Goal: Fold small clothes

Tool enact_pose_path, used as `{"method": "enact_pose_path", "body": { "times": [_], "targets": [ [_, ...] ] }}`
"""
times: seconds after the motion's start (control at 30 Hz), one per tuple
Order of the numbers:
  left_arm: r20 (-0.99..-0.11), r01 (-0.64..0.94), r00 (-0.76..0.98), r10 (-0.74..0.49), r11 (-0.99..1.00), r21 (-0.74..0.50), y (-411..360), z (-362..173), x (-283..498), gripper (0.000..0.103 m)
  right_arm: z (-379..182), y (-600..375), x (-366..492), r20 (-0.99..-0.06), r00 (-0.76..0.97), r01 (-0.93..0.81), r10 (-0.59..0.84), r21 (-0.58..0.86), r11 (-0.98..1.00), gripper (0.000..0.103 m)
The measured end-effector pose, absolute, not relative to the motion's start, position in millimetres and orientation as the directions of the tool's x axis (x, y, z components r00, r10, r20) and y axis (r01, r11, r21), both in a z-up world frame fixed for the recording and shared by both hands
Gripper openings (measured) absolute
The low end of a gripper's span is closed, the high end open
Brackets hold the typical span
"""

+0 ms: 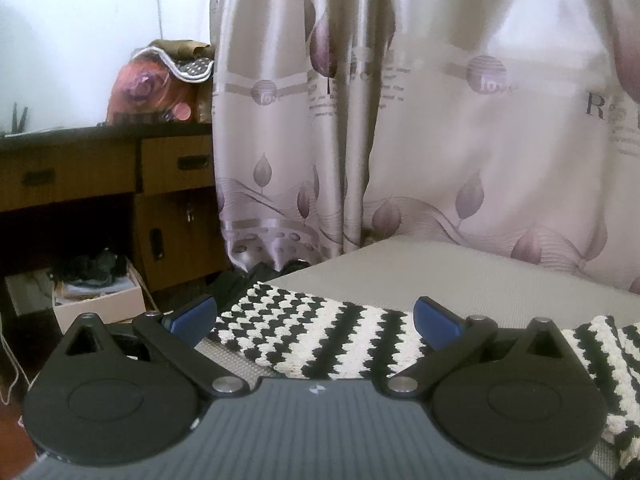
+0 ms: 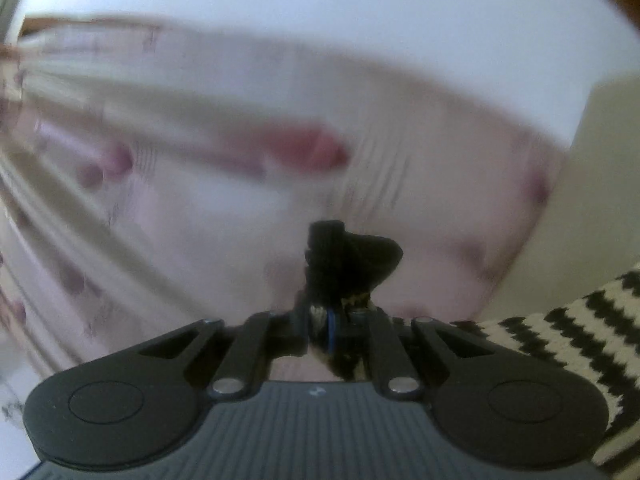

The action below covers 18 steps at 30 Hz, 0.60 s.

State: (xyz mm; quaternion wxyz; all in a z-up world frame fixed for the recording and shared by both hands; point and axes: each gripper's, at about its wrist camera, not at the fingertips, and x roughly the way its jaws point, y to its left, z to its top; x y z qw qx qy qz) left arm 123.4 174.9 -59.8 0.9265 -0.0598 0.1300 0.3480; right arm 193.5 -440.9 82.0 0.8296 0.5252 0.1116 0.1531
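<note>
Satin cream curtain with purple leaf and tree prints and printed lettering hangs behind a grey padded surface. Brown wooden desk with two drawers stands left of the curtain. On the desk: pink floral bundle. Under it: open white cardboard box of dark items. White wall behind. Right wrist view heavily blurred; curtain only.

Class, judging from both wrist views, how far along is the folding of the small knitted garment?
Done: nothing clearly folded. In hand: the right gripper is shut on a dark bunch of the striped knit. Left: the left gripper is open above it, gripping nothing; most of it lies spread on the grey surface.
</note>
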Motion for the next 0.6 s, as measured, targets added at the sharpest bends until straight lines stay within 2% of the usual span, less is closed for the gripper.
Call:
{"method": "enact_pose_path", "body": {
  "times": [0.3, 0.5, 0.57, 0.6],
  "targets": [
    [-0.235, -0.665, 0.729, 0.643, 0.747, -0.018, 169.9, -58.0, 117.7, 0.103, 4.1, -308.6, 221.6, -0.224, 0.809, -0.078, 0.543, 0.876, 0.476, 0.008],
    [-0.228, -0.668, 0.726, 0.649, 0.744, -0.007, 166.8, -57.6, 119.0, 0.103, -23.0, -251.5, 222.6, -0.393, 0.721, -0.155, 0.571, 0.711, 0.686, 0.012],
    [-0.230, -0.668, 0.725, 0.649, 0.744, -0.008, 167.6, -57.9, 119.2, 0.103, -24.0, -236.9, 218.2, -0.461, 0.687, -0.205, 0.561, 0.617, 0.759, 0.026],
    [-0.234, -0.668, 0.725, 0.648, 0.744, -0.010, 167.9, -57.9, 119.6, 0.103, -24.4, -227.5, 212.9, -0.497, 0.676, -0.233, 0.545, 0.558, 0.797, 0.044]
  ]
}}
